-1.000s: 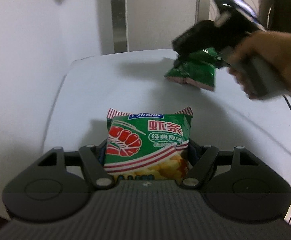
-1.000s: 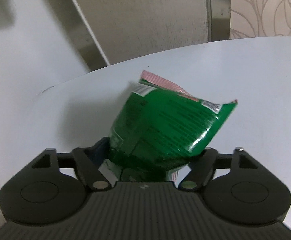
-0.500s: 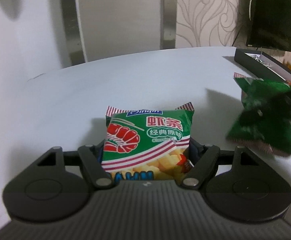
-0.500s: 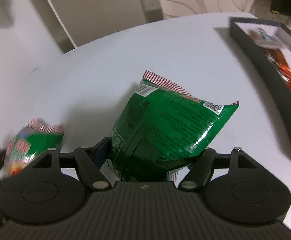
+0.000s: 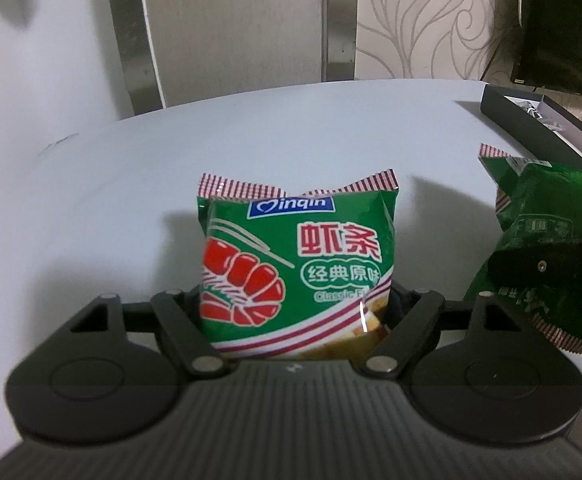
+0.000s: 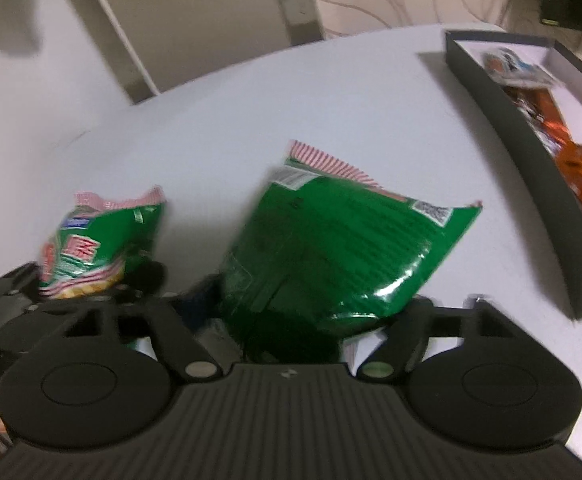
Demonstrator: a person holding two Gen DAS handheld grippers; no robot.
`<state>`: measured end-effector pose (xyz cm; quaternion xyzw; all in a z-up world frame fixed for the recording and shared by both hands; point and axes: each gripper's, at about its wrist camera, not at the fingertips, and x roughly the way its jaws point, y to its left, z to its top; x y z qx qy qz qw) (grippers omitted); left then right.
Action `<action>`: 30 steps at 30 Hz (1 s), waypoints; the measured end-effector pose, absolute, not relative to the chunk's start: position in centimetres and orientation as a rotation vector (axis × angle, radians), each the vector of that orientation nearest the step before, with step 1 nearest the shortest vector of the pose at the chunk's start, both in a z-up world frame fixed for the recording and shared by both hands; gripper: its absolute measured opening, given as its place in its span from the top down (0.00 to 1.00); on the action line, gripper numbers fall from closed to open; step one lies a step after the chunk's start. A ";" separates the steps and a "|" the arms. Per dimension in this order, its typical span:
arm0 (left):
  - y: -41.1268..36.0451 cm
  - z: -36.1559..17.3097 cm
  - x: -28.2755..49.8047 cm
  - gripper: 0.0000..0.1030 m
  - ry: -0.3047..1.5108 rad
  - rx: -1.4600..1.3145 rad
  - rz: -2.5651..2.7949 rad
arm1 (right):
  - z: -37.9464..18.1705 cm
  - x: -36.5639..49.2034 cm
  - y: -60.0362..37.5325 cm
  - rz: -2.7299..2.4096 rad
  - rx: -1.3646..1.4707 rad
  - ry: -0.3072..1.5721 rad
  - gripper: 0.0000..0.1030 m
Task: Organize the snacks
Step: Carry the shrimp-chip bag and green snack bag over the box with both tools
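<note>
Shrimp-stick bag point(image 5: 297, 268) clamped in left claw point(image 5: 297, 312), green packet point(image 6: 343, 248) clamped in right claw point(image 6: 311, 320)

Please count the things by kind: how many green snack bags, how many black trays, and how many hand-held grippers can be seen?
Green snack bags: 2, front-facing bag and back-facing bag
Black tray: 1
Hand-held grippers: 2, left hand-held gripper and right hand-held gripper
Total: 5
</note>
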<state>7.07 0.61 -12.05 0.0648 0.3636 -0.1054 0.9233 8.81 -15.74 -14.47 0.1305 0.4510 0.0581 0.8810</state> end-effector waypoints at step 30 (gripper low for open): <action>-8.8 -7.2 9.3 0.42 0.631 0.099 -0.343 | -7.6 1.9 -23.6 0.151 0.361 0.795 0.30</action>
